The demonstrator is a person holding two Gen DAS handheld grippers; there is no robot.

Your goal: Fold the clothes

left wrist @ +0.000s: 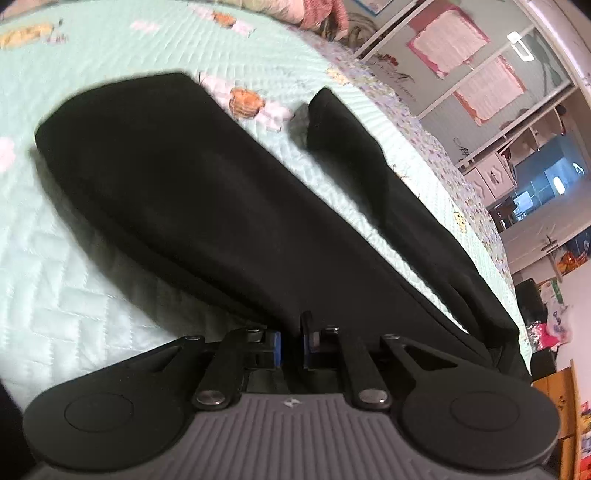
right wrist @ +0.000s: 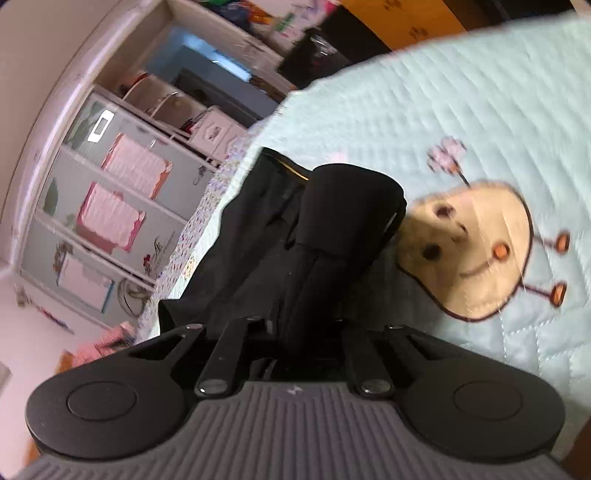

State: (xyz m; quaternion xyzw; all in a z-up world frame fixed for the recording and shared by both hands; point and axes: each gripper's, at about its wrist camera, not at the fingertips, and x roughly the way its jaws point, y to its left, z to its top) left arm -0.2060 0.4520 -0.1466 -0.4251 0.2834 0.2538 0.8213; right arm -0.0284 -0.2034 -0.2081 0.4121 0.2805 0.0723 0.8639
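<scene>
A black garment (left wrist: 184, 184) lies stretched over a mint quilted bedspread (left wrist: 74, 277), with one broad part at the left and a narrower sleeve or leg (left wrist: 351, 147) at the right. My left gripper (left wrist: 290, 345) is shut on its near edge, and the cloth runs up from between the blue pads (left wrist: 275, 347). In the right wrist view the same black garment (right wrist: 332, 221) is bunched and lifted. It drops into my right gripper (right wrist: 299, 332), whose fingertips are hidden under the folds; the links are drawn in on the cloth.
The bed's flowered edge (left wrist: 443, 166) runs along the right, with wardrobe doors (left wrist: 480, 74) and cluttered furniture beyond. A pink garment (left wrist: 317, 14) lies at the bed's far end. A cartoon patch (right wrist: 472, 251) marks the bedspread (right wrist: 443, 110) beside the right gripper.
</scene>
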